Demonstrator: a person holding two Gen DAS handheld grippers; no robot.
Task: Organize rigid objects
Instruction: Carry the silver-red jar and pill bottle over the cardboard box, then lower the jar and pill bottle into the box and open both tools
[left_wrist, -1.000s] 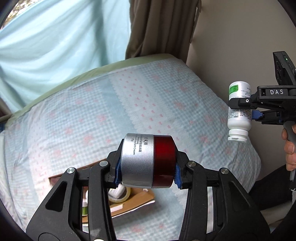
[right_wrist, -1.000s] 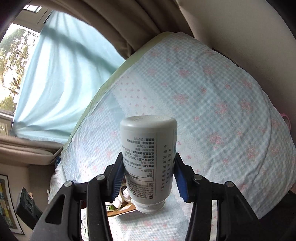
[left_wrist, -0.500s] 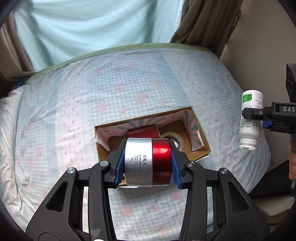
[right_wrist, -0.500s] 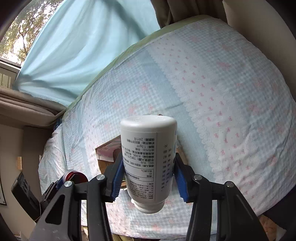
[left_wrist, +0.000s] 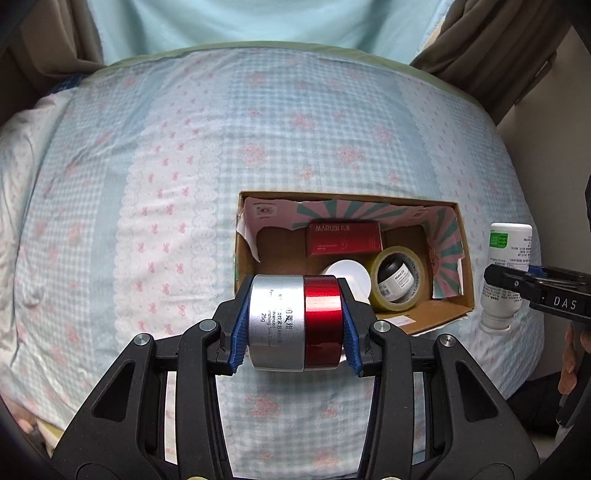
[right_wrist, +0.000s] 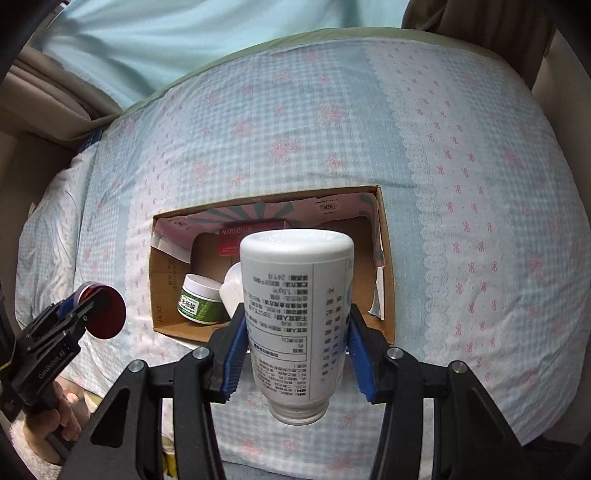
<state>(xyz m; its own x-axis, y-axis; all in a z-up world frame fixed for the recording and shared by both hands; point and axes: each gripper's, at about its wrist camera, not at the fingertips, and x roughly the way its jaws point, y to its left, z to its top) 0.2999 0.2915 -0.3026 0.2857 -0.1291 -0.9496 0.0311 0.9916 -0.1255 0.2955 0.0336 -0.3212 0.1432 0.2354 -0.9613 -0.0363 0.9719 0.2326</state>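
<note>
My left gripper (left_wrist: 293, 326) is shut on a silver and red cream jar (left_wrist: 294, 322), held sideways above the bed in front of an open cardboard box (left_wrist: 466, 273). My right gripper (right_wrist: 295, 347) is shut on a white pill bottle (right_wrist: 295, 317), held upside down above the box's near edge (right_wrist: 387, 325). The bottle also shows at the right of the left wrist view (left_wrist: 504, 273). The jar's red end shows at the left of the right wrist view (right_wrist: 105, 312).
The box holds a red carton (left_wrist: 343, 238), a roll of clear tape (left_wrist: 397, 277) around a dark jar, a white lid (left_wrist: 349, 275) and a green-labelled jar (right_wrist: 201, 299). It lies on a blue checked bedspread (left_wrist: 184, 166). Curtains hang behind the bed.
Both grippers have tilted down and moved nearer the bed, bringing the whole box into view. Each keeps hold of its object.
</note>
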